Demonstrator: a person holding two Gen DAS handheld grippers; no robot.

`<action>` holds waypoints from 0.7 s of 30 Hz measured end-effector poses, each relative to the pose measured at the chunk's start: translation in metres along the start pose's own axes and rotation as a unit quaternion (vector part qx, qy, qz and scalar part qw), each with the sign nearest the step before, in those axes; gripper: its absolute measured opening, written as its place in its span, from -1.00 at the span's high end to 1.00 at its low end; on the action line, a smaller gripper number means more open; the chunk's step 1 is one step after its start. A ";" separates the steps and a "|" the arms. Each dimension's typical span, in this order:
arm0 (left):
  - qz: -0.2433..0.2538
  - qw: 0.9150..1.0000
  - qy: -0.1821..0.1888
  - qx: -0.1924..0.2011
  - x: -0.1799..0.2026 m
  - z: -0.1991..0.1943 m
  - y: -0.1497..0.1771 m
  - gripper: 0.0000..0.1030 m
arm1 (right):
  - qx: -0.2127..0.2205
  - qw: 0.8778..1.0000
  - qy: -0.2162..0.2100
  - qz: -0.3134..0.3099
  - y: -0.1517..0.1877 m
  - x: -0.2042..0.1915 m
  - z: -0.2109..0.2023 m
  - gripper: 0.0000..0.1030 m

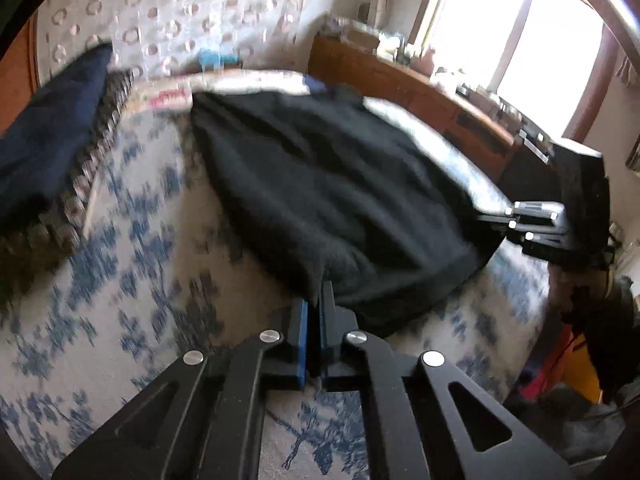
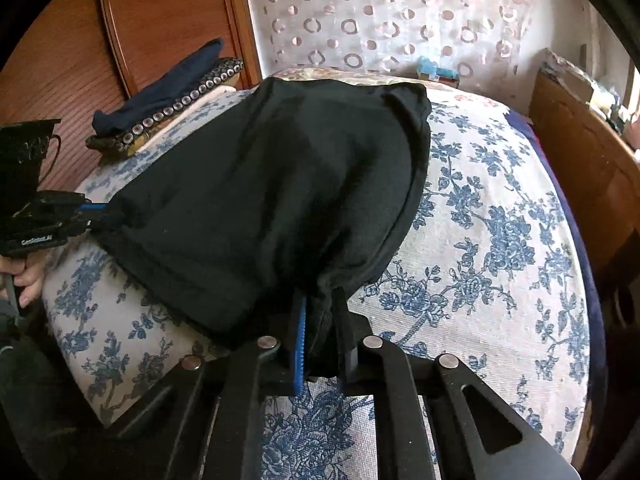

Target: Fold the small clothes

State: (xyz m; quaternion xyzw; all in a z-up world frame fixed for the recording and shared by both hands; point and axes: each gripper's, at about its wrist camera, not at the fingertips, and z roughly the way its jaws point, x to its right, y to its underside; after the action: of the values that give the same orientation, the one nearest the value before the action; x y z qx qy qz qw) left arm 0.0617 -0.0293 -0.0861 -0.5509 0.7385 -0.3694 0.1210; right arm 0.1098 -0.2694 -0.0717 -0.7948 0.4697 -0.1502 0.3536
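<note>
With the left gripper and right gripper each clenched on a near corner of the black garment, lift both evenly, keeping the hem taut over the bed.

Home bedroom
Bed w/ blue floral cover, wood headboard, bright window far right.

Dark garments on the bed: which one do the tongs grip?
The black garment spread mid-bed, pinched at both near corners; the navy one lies untouched by the headboard.
</note>
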 end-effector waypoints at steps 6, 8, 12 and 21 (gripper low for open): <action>-0.005 0.998 -0.003 0.069 -0.001 -0.024 -0.043 0.91 | 0.071 0.997 -0.034 0.025 -0.027 0.015 -0.034 0.82; -0.010 0.996 -0.004 0.087 -0.006 -0.024 -0.065 0.91 | 0.091 0.995 -0.033 0.023 -0.041 0.020 -0.041 0.82; -0.014 0.994 -0.021 0.109 -0.018 -0.013 -0.103 0.91 | 0.120 0.992 -0.027 0.024 -0.073 0.036 -0.038 0.82; -0.052 0.993 -0.057 0.085 -0.064 0.045 -0.161 0.91 | 0.117 0.993 0.001 0.022 -0.147 0.074 0.020 0.82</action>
State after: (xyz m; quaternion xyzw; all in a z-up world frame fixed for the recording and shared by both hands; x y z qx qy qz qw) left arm 0.2279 -0.0099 -0.0232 -0.5959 0.6671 -0.4048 0.1897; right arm 0.2534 -0.2788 0.0110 -0.7371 0.4672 -0.1973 0.4466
